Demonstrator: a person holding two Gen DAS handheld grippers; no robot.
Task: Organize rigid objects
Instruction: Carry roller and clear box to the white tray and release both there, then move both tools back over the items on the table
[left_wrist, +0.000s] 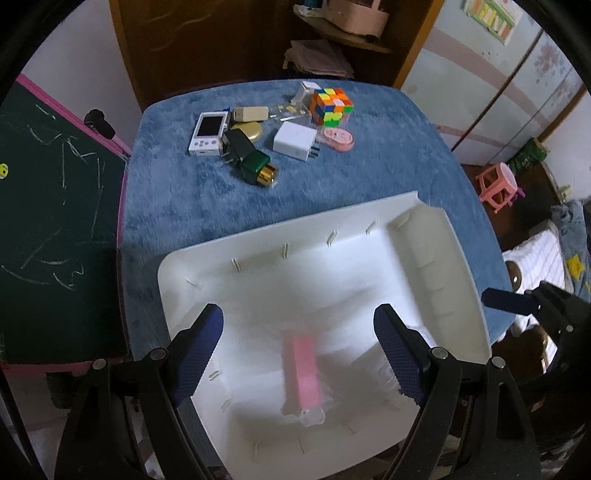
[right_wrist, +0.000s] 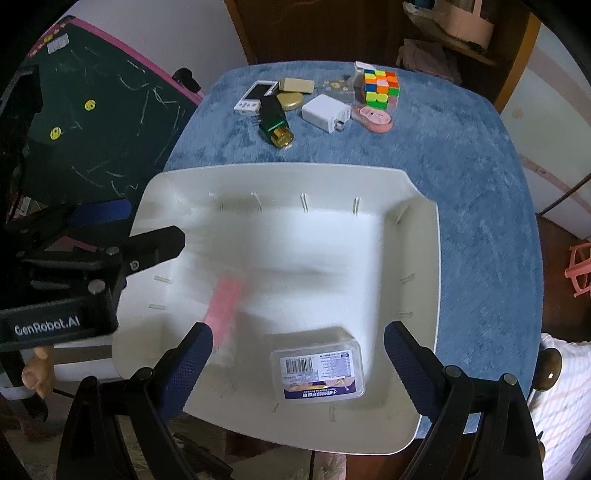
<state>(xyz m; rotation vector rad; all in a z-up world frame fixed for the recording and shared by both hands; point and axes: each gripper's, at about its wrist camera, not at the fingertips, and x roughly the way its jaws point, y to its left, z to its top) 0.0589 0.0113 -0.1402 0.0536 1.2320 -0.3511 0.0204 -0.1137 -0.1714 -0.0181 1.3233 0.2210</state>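
Both tongs stand wide apart and grip nothing. The left tongs (left_wrist: 299, 354) fill the bottom of the left wrist view, hovering above the wide white plastic tray (left_wrist: 369, 218), with a blurred pink rectangular block (left_wrist: 303, 369) in the tray between their blue-padded fingers (left_wrist: 201, 350). The right tongs (right_wrist: 297, 363) sit at the bottom of the right wrist view, over the same tray (right_wrist: 277, 177); a clear plastic box with a barcode label (right_wrist: 317, 363) lies in the tray's lower part, between the fingers, and the pink block (right_wrist: 221, 302) shows as a smear to its upper left.

At the top centre of both views, on the blue plush-covered counter (left_wrist: 166, 192), the remaining things cluster well apart from the tray: a multicoloured puzzle cube (left_wrist: 330, 105), a white plug charger (left_wrist: 295, 140), a pink oval tape dispenser (left_wrist: 338, 138), a white handheld game console (left_wrist: 207, 133), a dark green bottle with a gold cap (left_wrist: 256, 166), a round gold disc (left_wrist: 251, 131) and a beige rectangular case (left_wrist: 251, 113).
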